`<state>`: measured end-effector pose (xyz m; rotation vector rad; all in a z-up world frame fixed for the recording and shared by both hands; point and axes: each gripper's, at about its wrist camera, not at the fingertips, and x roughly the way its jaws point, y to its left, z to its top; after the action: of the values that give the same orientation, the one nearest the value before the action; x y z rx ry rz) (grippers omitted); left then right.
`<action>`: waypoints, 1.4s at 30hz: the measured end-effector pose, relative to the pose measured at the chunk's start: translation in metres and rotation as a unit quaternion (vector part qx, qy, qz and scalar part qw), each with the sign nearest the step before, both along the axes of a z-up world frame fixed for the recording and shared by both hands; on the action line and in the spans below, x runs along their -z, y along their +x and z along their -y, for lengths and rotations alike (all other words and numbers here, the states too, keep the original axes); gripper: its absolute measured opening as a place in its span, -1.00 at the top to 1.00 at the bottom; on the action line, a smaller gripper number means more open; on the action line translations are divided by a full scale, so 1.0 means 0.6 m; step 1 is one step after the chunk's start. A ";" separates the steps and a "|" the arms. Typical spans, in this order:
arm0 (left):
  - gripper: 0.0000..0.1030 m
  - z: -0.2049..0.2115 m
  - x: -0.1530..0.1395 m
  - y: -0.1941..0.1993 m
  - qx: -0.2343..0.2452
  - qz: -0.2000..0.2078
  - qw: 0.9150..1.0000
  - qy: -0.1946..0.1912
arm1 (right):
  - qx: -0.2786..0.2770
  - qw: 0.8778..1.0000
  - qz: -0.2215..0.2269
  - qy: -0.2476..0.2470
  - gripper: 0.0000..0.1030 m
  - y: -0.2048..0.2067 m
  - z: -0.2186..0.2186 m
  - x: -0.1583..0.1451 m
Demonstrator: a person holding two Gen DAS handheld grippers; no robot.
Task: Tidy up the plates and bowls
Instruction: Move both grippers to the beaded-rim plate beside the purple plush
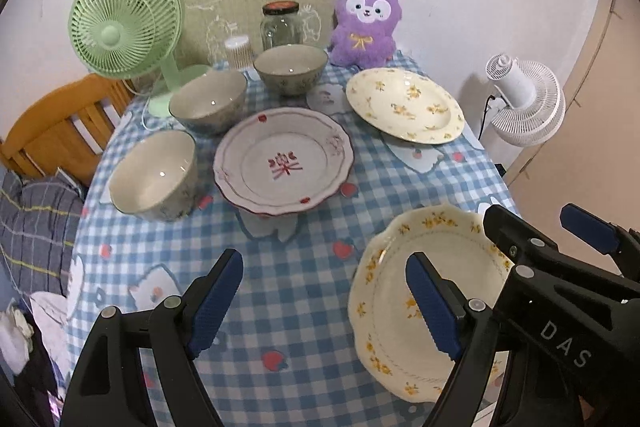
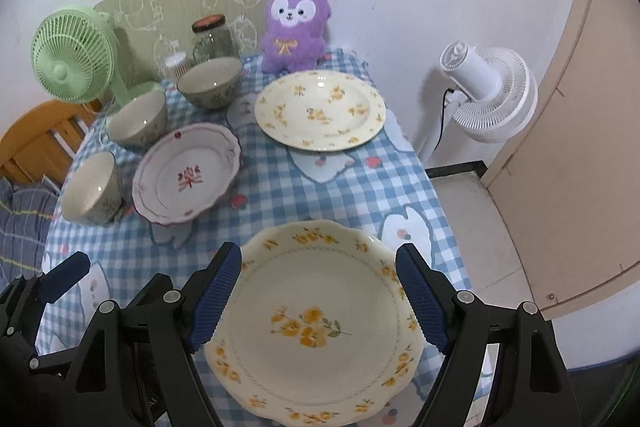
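While both grippers hang spread and empty, I note the left point(image 1: 324, 301) over bare cloth point(image 1: 280, 291) and the right point(image 2: 318, 297) above the scalloped plate point(image 2: 316, 323). Bowls point(image 1: 208, 103) sit grouped left, plates apart, likely awaiting stacking.

Tablecloth point(image 1: 304, 307) was blue-white check with red strawberries. Near plate point(image 2: 316, 327) cream, yellow flowers; far plate point(image 2: 320, 111) likewise. Middle plate point(image 1: 284, 163) white, red motif. Fan point(image 1: 124, 27) green. Plush point(image 1: 366, 21) purple. Pads point(image 1: 218, 303) blue.
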<state>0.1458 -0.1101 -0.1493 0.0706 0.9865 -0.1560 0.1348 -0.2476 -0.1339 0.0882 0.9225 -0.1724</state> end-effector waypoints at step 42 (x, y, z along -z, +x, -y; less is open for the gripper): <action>-0.65 0.090 -0.077 0.171 -0.049 0.043 0.998 -0.019 | -0.036 0.998 0.041 0.017 -0.59 0.174 0.109 -0.093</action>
<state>0.2485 -0.1640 -0.1029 -0.0062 0.8991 -0.0805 0.2393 -0.3130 -0.0782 0.0929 0.8450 -0.0861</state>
